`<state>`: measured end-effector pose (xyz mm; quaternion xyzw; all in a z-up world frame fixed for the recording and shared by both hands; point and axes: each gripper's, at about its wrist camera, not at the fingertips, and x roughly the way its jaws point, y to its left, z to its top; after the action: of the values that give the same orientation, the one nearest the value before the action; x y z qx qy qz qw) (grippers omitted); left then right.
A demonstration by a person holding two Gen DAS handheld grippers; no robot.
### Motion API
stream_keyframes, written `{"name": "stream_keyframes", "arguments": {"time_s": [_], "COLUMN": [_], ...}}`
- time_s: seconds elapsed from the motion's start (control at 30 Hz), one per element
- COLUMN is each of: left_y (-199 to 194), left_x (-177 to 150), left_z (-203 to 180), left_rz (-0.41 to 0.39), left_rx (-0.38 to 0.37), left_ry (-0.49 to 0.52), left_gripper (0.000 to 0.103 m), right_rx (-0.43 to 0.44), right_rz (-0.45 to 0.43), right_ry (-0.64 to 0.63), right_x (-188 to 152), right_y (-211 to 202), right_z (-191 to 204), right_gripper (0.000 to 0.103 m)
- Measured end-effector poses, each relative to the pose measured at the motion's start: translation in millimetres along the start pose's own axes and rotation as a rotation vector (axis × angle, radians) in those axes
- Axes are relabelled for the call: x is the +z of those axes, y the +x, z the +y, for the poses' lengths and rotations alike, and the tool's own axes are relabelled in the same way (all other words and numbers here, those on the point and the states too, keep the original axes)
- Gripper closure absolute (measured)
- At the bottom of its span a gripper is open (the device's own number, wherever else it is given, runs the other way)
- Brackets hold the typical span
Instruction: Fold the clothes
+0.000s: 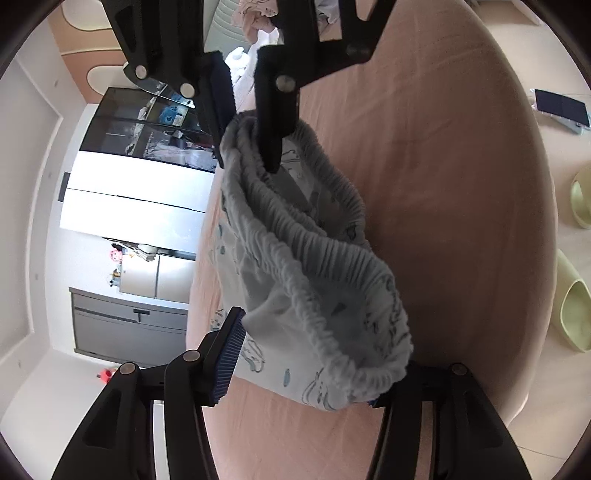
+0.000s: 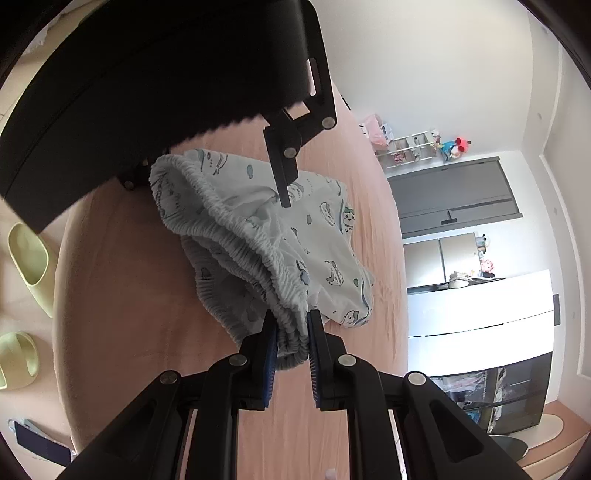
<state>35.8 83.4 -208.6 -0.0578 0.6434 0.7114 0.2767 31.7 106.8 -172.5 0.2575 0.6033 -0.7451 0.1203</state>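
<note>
Shorts [image 2: 258,236] pinched (right gripper [image 2: 291,343]).

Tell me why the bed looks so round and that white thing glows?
Both wrist views use fisheye lenses, so the pink bed bends into a curve; in the left wrist view the white cabinet is overexposed glare, and in the right wrist view too.

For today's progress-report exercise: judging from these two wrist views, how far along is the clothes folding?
Done: no fold shows yet. In hand: the light blue cartoon-print shorts with a gathered elastic waistband hang above the pink bedsheet; the right hand-held gripper pinches one end of the waistband, while the left hand-held gripper sits open around the other end. Left: lay the shorts flat, fold them, then tackle the heap of clothes beyond.
</note>
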Motion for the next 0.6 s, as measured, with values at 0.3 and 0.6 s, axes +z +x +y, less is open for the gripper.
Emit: {"name": "stream_keyframes", "arguments": {"time_s": [0.3, 0.6], "left_y": [-8.2, -14.0], "left_x": [-3.9, -12.7], "left_z": [12.5, 55.3], "left_rz": [0.029, 0.043], "left_rx": [-0.089, -0.209], "left_ry": [-0.086, -0.360], "left_gripper": [0.094, 0.094], "right_rx": [0.026, -0.055], "right_rz": [0.033, -0.049], "right_ry": [-0.024, -0.145], "right_x": [-6.6, -15.0], "right_y": [5.1, -0.6], "right_z": [11.1, 35.2], "right_gripper": [0.077, 0.024]}}
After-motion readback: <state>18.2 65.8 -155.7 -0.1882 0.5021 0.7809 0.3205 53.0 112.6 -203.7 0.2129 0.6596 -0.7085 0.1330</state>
